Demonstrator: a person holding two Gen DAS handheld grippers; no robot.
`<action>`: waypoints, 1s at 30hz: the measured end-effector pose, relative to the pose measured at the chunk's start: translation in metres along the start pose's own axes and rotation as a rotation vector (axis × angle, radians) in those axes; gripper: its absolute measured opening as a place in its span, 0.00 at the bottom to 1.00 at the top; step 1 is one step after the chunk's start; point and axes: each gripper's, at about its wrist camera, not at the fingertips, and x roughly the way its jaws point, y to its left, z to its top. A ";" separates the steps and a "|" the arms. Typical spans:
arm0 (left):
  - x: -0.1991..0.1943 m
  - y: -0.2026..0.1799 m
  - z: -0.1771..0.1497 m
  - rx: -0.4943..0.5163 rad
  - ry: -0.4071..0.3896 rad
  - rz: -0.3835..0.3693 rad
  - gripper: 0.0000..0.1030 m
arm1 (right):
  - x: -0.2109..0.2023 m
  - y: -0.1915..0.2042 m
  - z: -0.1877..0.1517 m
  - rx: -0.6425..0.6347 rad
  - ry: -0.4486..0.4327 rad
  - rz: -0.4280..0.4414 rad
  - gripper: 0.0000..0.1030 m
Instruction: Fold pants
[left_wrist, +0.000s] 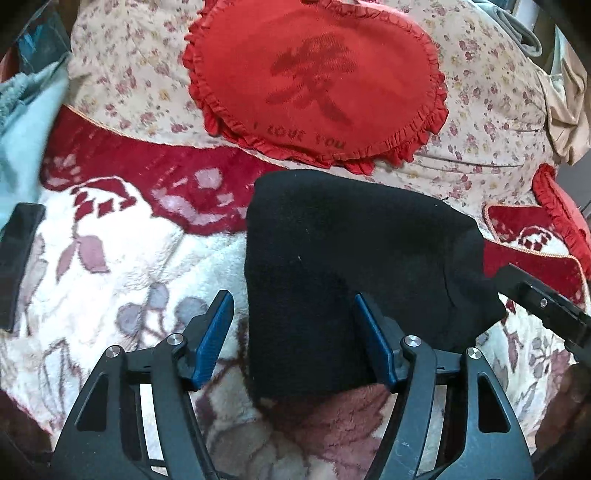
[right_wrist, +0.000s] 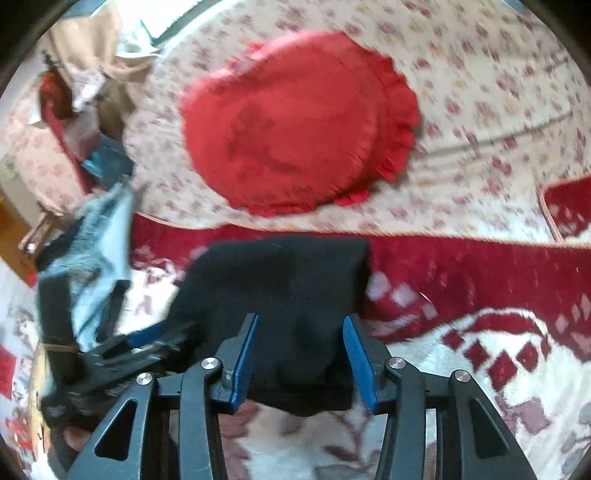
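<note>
The black pants (left_wrist: 351, 266) lie folded into a compact bundle on the plush red and white blanket (left_wrist: 122, 258). In the left wrist view my left gripper (left_wrist: 295, 332) hangs over the bundle's near left corner with its jaws wide apart. One blue pad is off the cloth and the other is above it, neither pressing. My right gripper (left_wrist: 546, 306) comes in at the bundle's right edge. In the right wrist view the pants (right_wrist: 280, 280) reach between the spread pads of the right gripper (right_wrist: 303, 362), which do not squeeze them. The left gripper (right_wrist: 147, 343) shows at the left.
A round red ruffled cushion (left_wrist: 317, 81) rests on a floral bedcover (left_wrist: 480, 122) behind the pants. A light blue garment (left_wrist: 26, 122) and a black item (left_wrist: 18, 258) lie at the left. Beige cloth (left_wrist: 565, 103) and another red cushion (left_wrist: 554, 206) are at the right.
</note>
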 end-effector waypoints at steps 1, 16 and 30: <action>-0.002 0.000 -0.002 0.000 -0.005 0.010 0.65 | 0.000 0.007 0.000 -0.025 -0.003 0.001 0.43; -0.049 -0.011 -0.023 0.059 -0.109 0.118 0.65 | 0.002 0.030 -0.015 -0.063 -0.013 -0.100 0.42; -0.107 -0.019 -0.041 0.066 -0.206 0.134 0.65 | -0.050 0.058 -0.027 -0.082 -0.069 -0.106 0.42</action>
